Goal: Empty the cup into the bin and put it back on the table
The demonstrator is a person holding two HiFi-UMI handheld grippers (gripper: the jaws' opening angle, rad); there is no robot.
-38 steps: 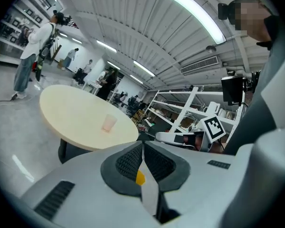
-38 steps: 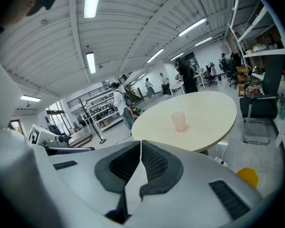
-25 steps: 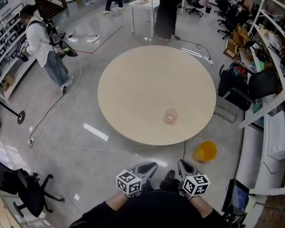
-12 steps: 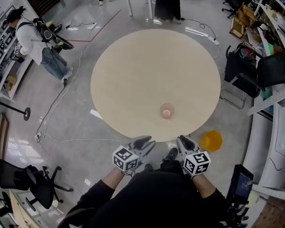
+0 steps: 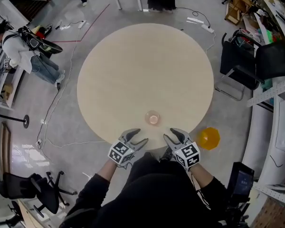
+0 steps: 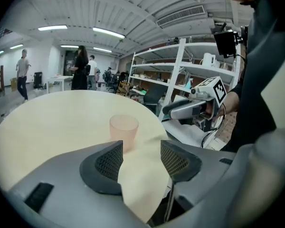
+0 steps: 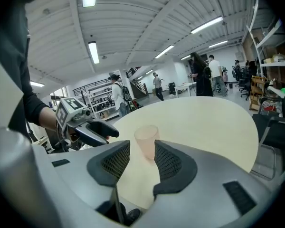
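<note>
In the head view the cup (image 5: 153,118) is seen upright near the edge of the table (image 5: 133,56), the bin (image 5: 208,138) on the floor (image 5: 228,115) beside, the left gripper (image 5: 137,137) and right gripper (image 5: 171,135) held short, seemingly for pickup. In the left gripper view, jaws just opened are shown apart and empty, cup ahead; the same is shown in the right gripper view, the bin in neither.

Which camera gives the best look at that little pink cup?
The left gripper view: the pink cup stands upright, side-on and largest, only its base hidden behind a jaw. The right gripper view shows it similarly, a bit smaller. The head view shows it tiny, from above, near the edge of the table.
</note>
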